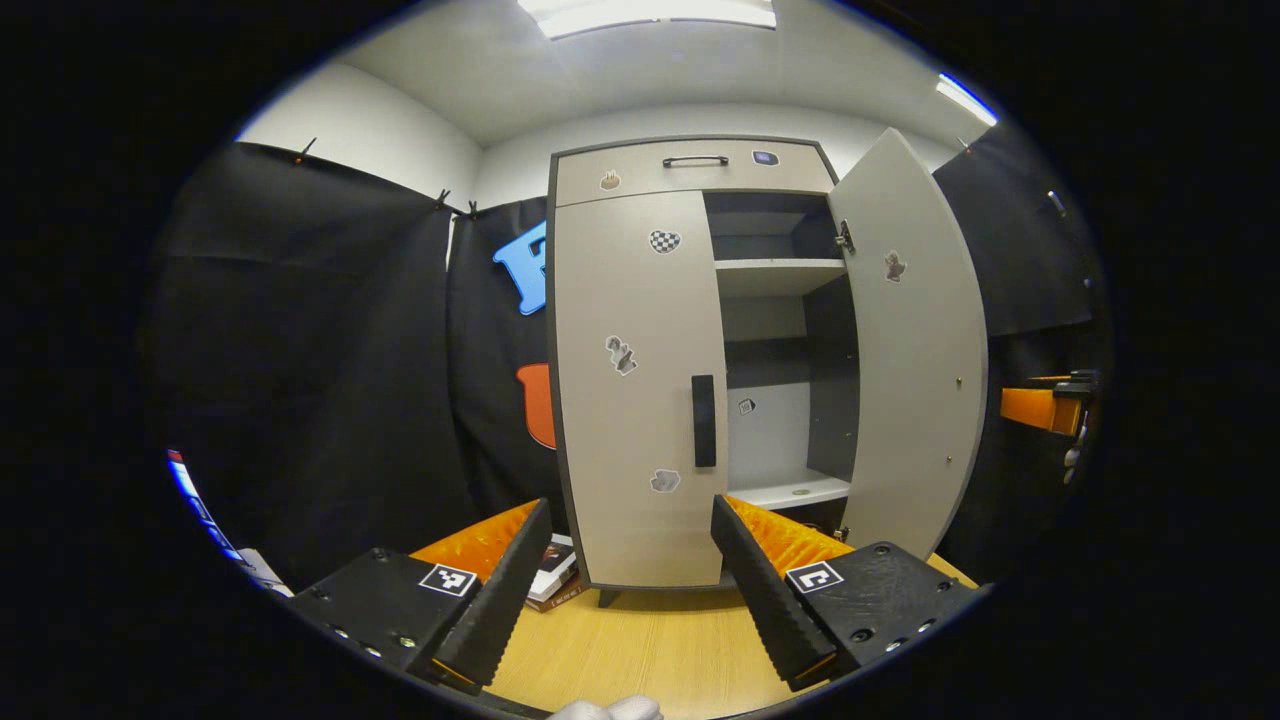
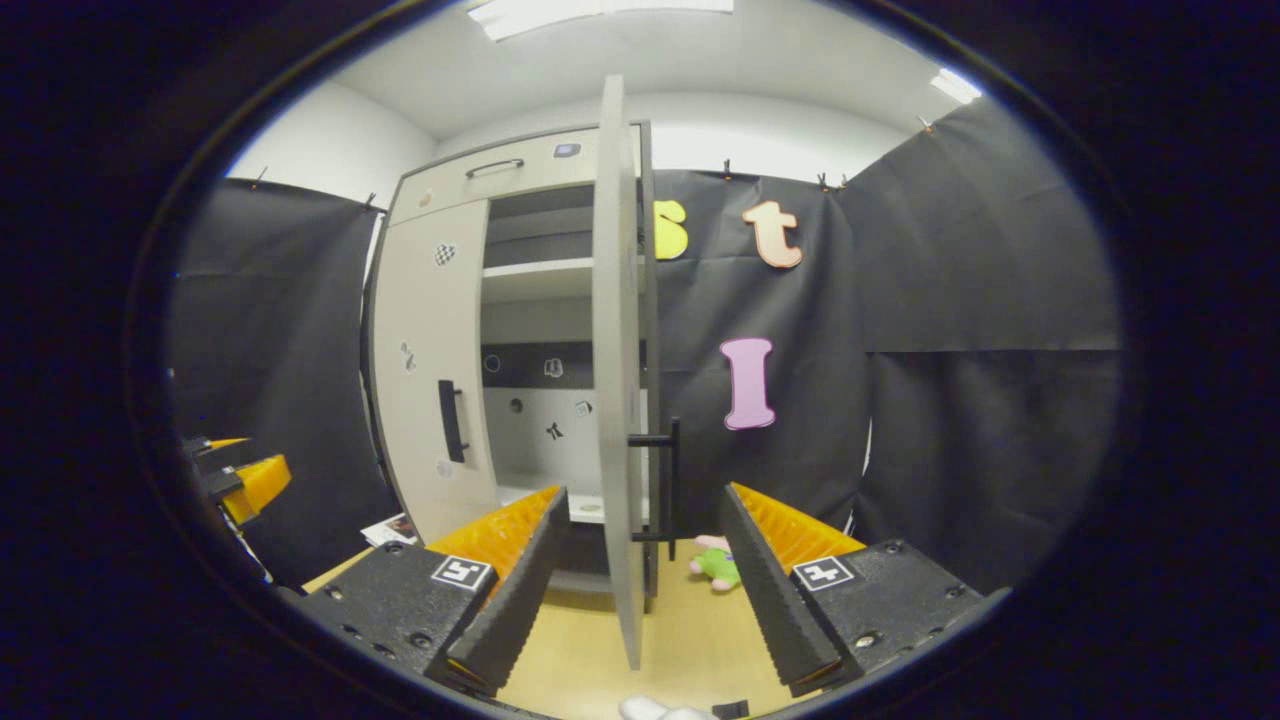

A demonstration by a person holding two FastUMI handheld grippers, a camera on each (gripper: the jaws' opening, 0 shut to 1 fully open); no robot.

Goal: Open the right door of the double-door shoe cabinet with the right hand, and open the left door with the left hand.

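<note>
With the left gripper (image 1: 620, 560) spread wide and holding nothing just short of the closed left door (image 1: 630, 390), I would line its fingers either side of the upright left handle (image 1: 704, 421), clench, then pull outward. Beyond, the right door (image 1: 915, 340) stands swung open toward the viewer, and the right gripper (image 2: 640, 570), likewise spread and holding nothing, straddles its edge beside the upright right handle (image 2: 668, 480).

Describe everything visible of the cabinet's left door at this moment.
The left door is a tall, flat, pale grey panel with a dark edge, shut flush under the drawer front. A dark vertical bar handle sits near its inner edge, and several small stickers dot its face. Nothing touches it; the left gripper is open in front of it.
</note>
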